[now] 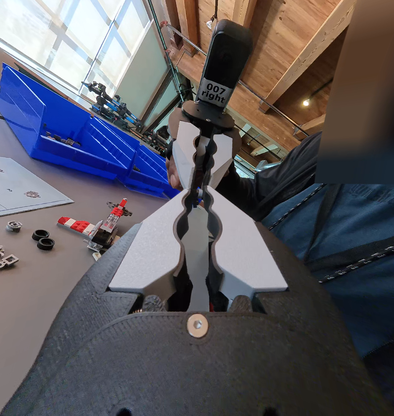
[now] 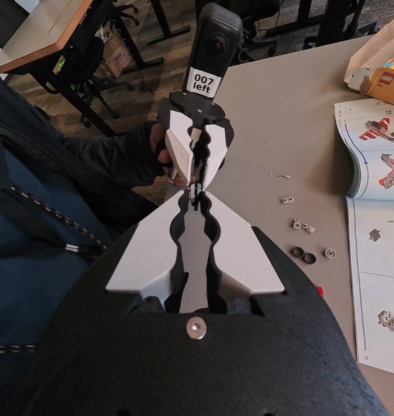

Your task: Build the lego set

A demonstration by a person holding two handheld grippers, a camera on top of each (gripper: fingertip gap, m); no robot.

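Grey and black small piece pinched between left claw and right claw, both narrow; press squarely, gently

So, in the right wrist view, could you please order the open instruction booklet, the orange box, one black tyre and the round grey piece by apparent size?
1. Instruction booklet, by far the largest.
2. Orange box, partly cut off by the frame edge.
3. Black tyre and round grey piece: these look alike, so I would not rank them.
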